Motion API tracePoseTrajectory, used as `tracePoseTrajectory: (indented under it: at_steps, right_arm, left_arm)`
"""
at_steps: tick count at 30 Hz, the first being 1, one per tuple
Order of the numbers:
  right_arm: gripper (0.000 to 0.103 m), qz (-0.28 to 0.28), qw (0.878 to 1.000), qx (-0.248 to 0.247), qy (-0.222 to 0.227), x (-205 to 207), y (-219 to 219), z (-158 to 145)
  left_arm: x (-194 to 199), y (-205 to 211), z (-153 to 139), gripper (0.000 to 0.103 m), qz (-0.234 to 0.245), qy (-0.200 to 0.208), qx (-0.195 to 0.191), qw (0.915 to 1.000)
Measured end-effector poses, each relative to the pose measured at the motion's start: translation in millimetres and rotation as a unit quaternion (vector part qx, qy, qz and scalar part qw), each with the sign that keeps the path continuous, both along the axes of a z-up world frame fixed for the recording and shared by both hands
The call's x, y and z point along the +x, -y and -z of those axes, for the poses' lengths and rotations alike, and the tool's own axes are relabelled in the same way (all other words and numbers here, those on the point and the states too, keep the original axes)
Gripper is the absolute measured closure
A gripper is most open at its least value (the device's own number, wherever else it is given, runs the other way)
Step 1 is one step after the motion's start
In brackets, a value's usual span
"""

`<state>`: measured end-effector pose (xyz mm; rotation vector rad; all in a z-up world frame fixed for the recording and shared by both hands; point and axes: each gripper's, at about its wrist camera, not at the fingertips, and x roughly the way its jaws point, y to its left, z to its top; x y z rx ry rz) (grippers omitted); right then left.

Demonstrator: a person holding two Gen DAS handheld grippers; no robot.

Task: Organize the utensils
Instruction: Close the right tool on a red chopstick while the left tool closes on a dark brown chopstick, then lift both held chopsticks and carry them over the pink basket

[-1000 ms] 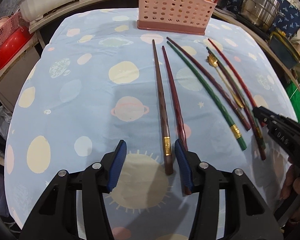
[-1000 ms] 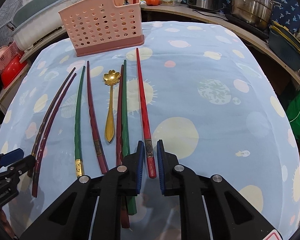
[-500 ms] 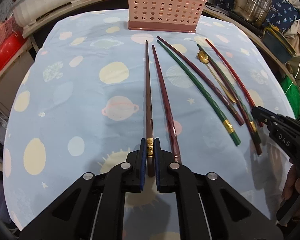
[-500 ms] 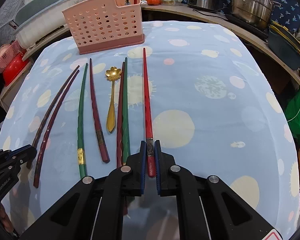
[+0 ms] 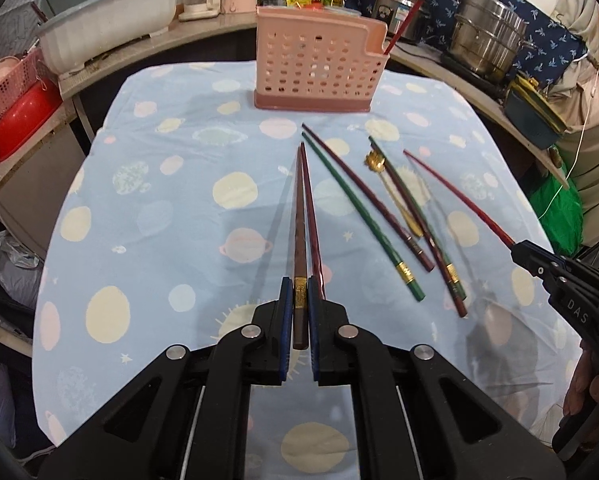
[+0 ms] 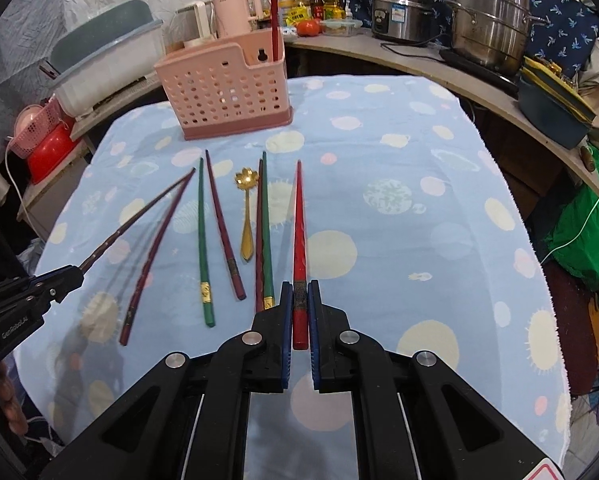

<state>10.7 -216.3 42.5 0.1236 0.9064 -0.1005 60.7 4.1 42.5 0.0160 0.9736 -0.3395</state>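
I have a dark brown chopstick [image 5: 299,248] with a gold band near its thick end clamped in my left gripper [image 5: 300,312], its tip raised off the cloth and pointing toward the pink perforated utensil holder [image 5: 315,68]. A maroon chopstick [image 5: 313,240] lies on the cloth just beside it. My right gripper [image 6: 299,312] is clenched on a bright red chopstick [image 6: 299,240] with a dark patterned band at the thick end; it too is lifted and casts a shadow below.

Between the two, still flat on the blue planet-print tablecloth [image 6: 419,240], I see a green chopstick [image 6: 202,240] with a gold band, a dark red chopstick [image 6: 223,224], a gold spoon [image 6: 246,216] with a flower-shaped bowl, and a green and dark red pair [image 6: 262,232] touching side by side.

The holder stands at the far edge of the table with one red chopstick [image 6: 274,12] upright in its end compartment. Behind it the counter carries a steel steamer pot [image 6: 491,16] and a rice cooker [image 6: 399,12].
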Motion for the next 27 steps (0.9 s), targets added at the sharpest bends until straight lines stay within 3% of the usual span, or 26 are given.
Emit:
tracePoseTrajectory:
  at_steps: [15,27]
  right_arm:
    - [0.096,-0.019,0.994,0.004,0.105,-7.0,-6.4,-99.8]
    - [0.096,-0.019,0.988,0.016,0.15,20.6,5.7,-144.3]
  left_arm:
    - [10.0,-10.4,-103.9,0.096,-0.014,0.101,-0.039,0.994]
    - [42.7,-2.6,-158.6,0.096,-0.016,0.155,-0.044,0.9868]
